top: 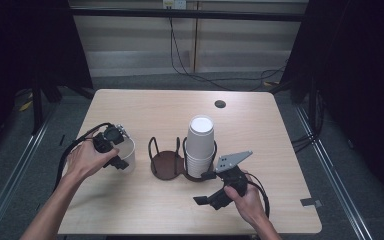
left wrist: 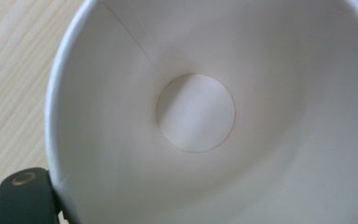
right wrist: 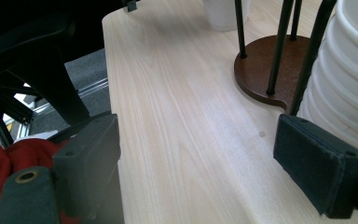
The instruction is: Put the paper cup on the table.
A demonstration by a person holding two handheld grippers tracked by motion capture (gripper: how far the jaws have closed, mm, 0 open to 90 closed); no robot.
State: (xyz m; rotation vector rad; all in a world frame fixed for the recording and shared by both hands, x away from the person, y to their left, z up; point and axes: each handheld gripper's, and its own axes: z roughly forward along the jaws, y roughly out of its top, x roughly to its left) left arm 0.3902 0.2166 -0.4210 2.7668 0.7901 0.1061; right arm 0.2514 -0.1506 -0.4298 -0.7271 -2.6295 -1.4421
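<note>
The surface (top: 145, 105) is carrying a two-bay holder (top: 167, 162) near its middle. One bay is being filled by a stack (top: 200, 145) of cups; the other is standing bare. A single cup (top: 126, 154) is standing upright beside the holder, toward the surface's left edge, and is being clasped at the rim by the left hand-held gripper (top: 117, 157). Seating it in the bare bay is judged to be left. The right hand-held gripper (top: 206, 189) is being held released near the front edge. No writing is being shown anywhere.
</note>
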